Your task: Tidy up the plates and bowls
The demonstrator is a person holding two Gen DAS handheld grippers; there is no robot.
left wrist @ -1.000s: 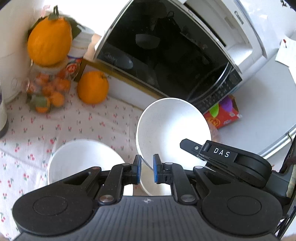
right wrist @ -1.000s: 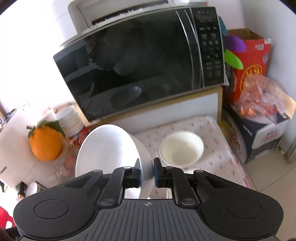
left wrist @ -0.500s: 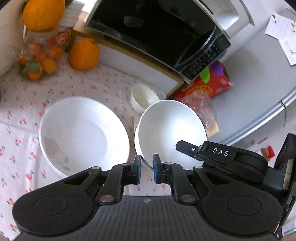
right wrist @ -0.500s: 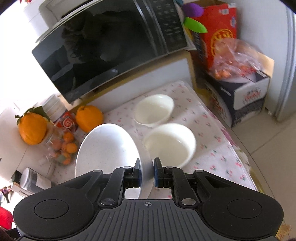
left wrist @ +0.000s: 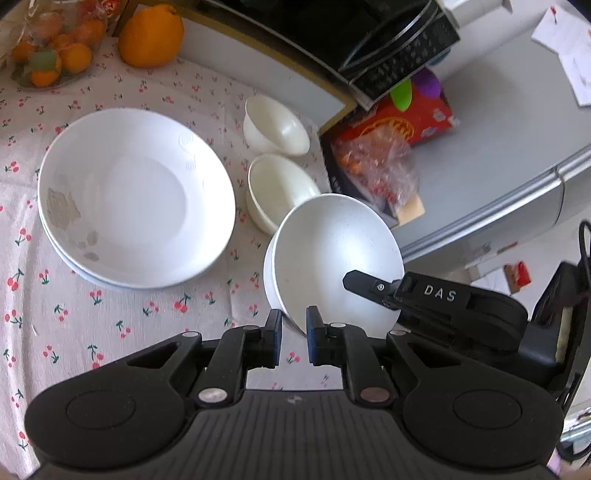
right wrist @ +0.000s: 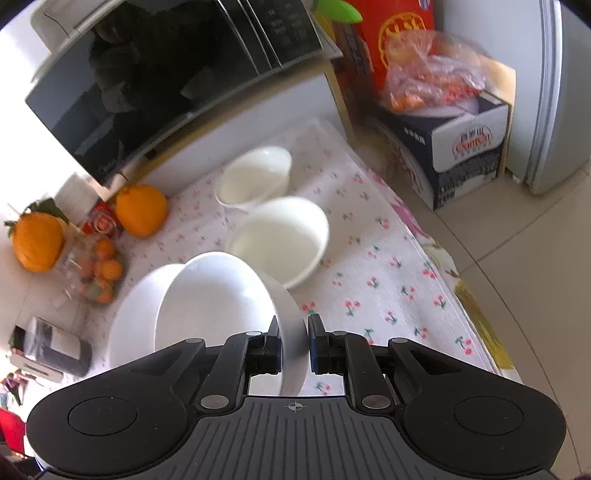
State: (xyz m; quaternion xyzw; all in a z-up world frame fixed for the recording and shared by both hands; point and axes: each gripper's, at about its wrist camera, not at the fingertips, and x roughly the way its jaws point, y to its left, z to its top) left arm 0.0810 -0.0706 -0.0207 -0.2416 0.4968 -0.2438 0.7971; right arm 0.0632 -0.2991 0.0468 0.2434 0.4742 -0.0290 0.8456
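A white speckled deep plate (left wrist: pixel 332 254) is held tilted above the table by both grippers. My left gripper (left wrist: pixel 293 338) is shut on its near rim; my right gripper (right wrist: pixel 293 343) is shut on the opposite rim, and the plate also shows in the right wrist view (right wrist: pixel 218 299). A stack of white deep plates (left wrist: pixel 136 195) lies on the cherry-print tablecloth (left wrist: pixel 110 325), left of the held plate. Two small cream bowls (left wrist: pixel 275 127) (left wrist: pixel 279 188) stand behind it near the microwave.
A black microwave (right wrist: pixel 166 77) sits on a white shelf at the back. Oranges (left wrist: pixel 151 33) and a jar of small fruit (left wrist: pixel 48 48) stand at the back left. A red box (left wrist: pixel 417 114) and a bag of fruit (left wrist: pixel 373 166) lie beyond the table's right edge.
Both grippers have carried the held plate down and toward the table; the plate stack and two bowls have come fully into view. The grips have not changed.
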